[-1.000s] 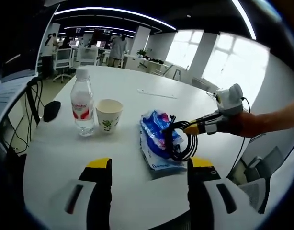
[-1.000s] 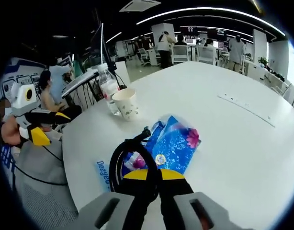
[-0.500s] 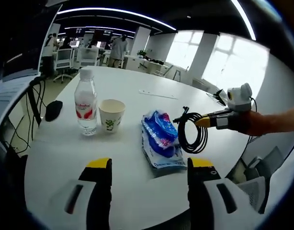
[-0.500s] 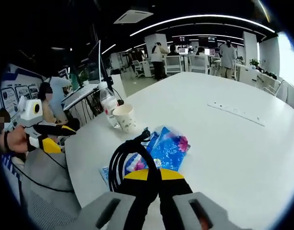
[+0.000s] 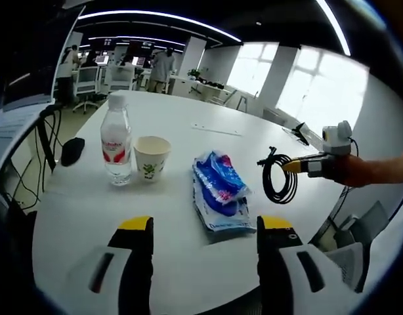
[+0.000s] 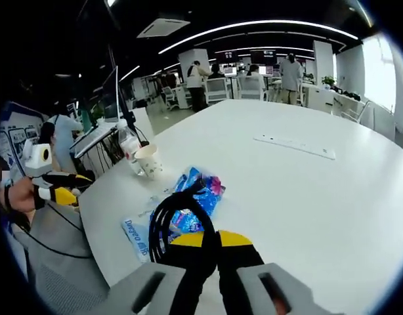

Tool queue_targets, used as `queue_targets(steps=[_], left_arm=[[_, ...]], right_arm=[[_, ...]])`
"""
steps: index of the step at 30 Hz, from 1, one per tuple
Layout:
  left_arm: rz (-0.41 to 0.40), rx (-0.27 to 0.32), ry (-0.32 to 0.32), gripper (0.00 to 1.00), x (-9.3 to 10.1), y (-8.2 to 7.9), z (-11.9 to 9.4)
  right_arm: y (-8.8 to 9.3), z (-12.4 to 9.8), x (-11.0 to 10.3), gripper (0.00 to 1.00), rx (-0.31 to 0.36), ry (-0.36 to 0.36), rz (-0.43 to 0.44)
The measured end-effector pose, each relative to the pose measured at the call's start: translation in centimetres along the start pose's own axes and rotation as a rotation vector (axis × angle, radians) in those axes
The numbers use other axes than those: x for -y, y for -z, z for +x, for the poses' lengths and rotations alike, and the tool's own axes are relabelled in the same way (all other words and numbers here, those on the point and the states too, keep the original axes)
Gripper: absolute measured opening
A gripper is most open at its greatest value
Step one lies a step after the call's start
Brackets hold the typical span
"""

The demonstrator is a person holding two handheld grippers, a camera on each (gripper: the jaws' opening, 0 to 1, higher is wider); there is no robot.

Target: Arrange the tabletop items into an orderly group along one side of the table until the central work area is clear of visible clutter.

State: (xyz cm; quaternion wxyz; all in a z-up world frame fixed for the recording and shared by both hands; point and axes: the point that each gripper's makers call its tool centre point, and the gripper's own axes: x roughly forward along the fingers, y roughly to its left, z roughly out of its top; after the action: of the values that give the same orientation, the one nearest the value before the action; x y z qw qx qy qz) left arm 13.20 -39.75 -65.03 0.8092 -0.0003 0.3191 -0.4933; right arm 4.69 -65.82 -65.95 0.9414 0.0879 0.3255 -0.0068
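One coil in hand

My right gripper is clamped tight on the black cable coil, lifted clear of the table beside the blue packet. It looks limp and light, so pinching several loops together seems wise. My left gripper hangs wide apart, holding nothing.

One water bottle, one paper cup, one blue packet, one coiled black cable.

Black cable coil, blue floral packet, red-labelled clear bottle.

white table | on it: water bottle, paper cup, blue packets
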Motion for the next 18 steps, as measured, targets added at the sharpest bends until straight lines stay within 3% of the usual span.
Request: queue_targets(steps=[3, 18], left_arm=[[0.001, -0.001, -0.002, 0.64, 0.1, 0.0, 0.0], [-0.008, 0.013, -0.028, 0.64, -0.7, -0.4, -0.5]], right_arm=[[1.2, -0.2, 1.9, 0.02, -0.019, 0.035, 0.016], [5.2, -0.9, 6.1, 0.02, -0.126, 0.144, 0.100]])
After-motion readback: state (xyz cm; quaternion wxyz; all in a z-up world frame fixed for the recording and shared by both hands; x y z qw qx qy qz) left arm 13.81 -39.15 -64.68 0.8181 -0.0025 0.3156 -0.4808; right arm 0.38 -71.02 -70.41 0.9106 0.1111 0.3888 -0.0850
